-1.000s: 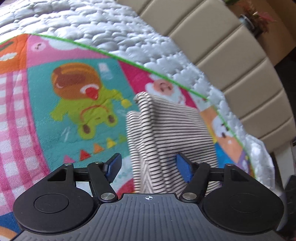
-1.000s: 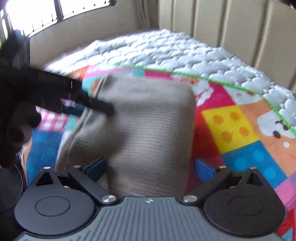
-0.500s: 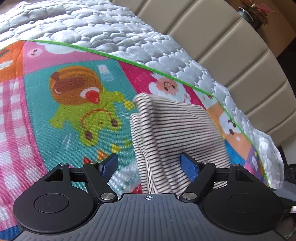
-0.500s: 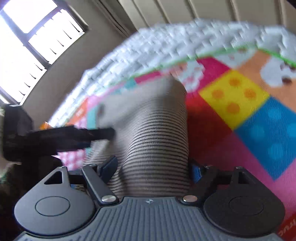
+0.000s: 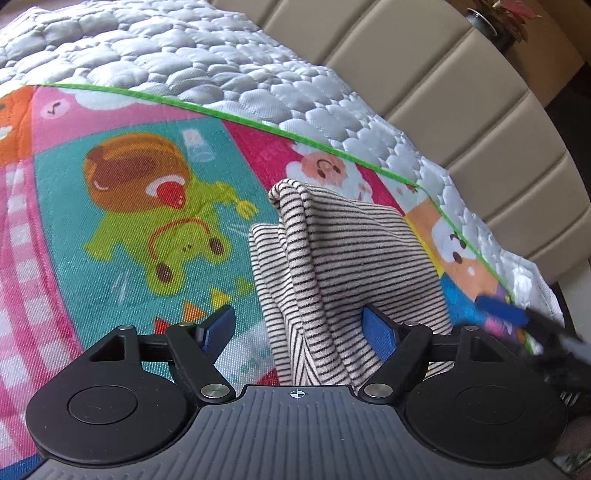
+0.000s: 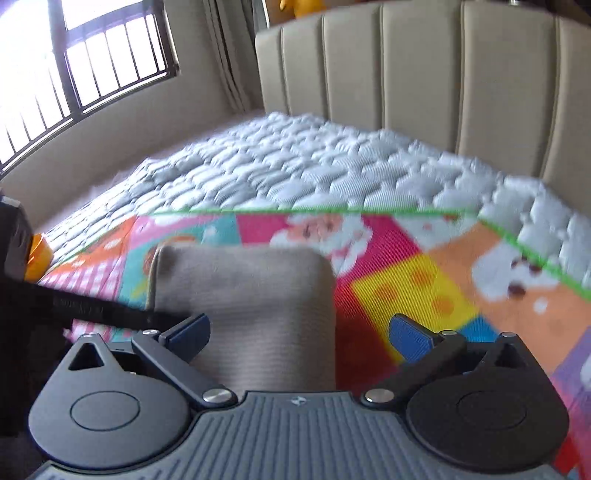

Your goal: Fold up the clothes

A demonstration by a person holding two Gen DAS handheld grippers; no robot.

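A folded striped garment [image 5: 343, 258], beige with thin dark stripes, lies on a colourful cartoon play mat [image 5: 110, 221] on the bed. My left gripper [image 5: 299, 328] is open with its blue pads on either side of the garment's near end. In the right wrist view the garment [image 6: 251, 295] looks plain beige from blur. My right gripper [image 6: 301, 332] is open above its near edge, not gripping it. The left gripper's arm [image 6: 92, 314] reaches in from the left there. The right gripper's blue finger [image 5: 502, 310] shows at the right edge of the left wrist view.
A white quilted mattress [image 6: 314, 166] lies beyond the mat's green border. A beige padded headboard [image 6: 424, 92] stands behind it. A barred window [image 6: 74, 74] is at the left. A potted plant [image 5: 506, 18] stands past the headboard.
My right gripper has levelled out and drawn back from the garment, its jaws wider. My left gripper has stayed open at the garment's near end, shifting slightly.
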